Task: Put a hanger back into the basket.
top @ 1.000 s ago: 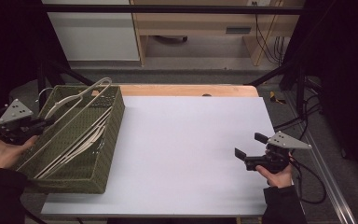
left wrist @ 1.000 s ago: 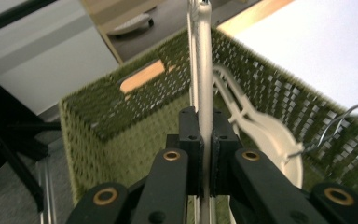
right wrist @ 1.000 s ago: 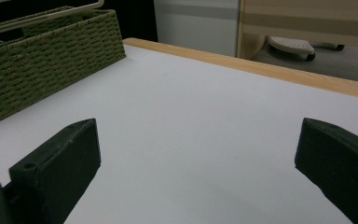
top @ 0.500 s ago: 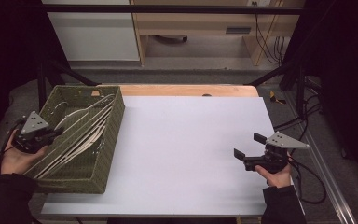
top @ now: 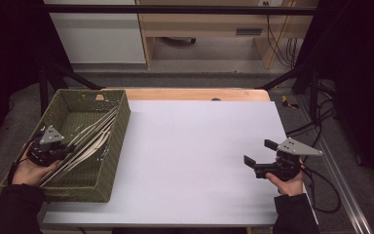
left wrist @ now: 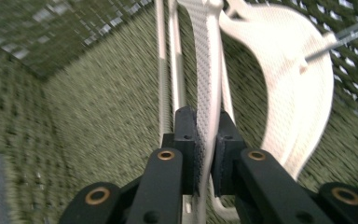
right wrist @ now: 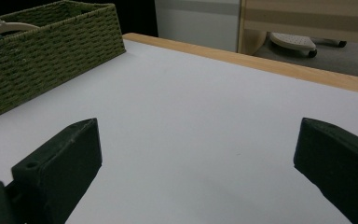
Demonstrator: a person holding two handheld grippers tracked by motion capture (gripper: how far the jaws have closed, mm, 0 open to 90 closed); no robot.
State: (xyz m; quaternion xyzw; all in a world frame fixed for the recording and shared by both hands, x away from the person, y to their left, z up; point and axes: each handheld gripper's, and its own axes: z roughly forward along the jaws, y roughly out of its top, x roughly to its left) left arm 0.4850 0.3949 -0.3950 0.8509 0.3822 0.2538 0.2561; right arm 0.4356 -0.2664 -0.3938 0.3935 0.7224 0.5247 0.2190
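Observation:
A bundle of white hangers (top: 90,139) lies slanted inside the green woven basket (top: 121,126) at the table's left. My left gripper (top: 65,148) is down in the basket at the bundle's near end. In the left gripper view its jaws (left wrist: 206,135) pinch a white textured hanger arm (left wrist: 207,70); they have just been easing open, and the pads still touch the arm between them. A wider hanger shoulder (left wrist: 298,93) curves past on the right. My right gripper (top: 259,152) hovers open over the table's right side, with nothing between its jaws (right wrist: 198,154).
The white tabletop (top: 190,141) stretches between the basket and the right hand, with a wooden strip (top: 195,94) along its far edge. The right gripper view has the basket's wall (right wrist: 51,51) at far left. Cables (top: 321,126) trail off the right edge.
My left hand has sunk into the basket and come nearer, carrying the hangers down; their far ends, earlier raised above the rim, now lie inside. The right hand has stayed put.

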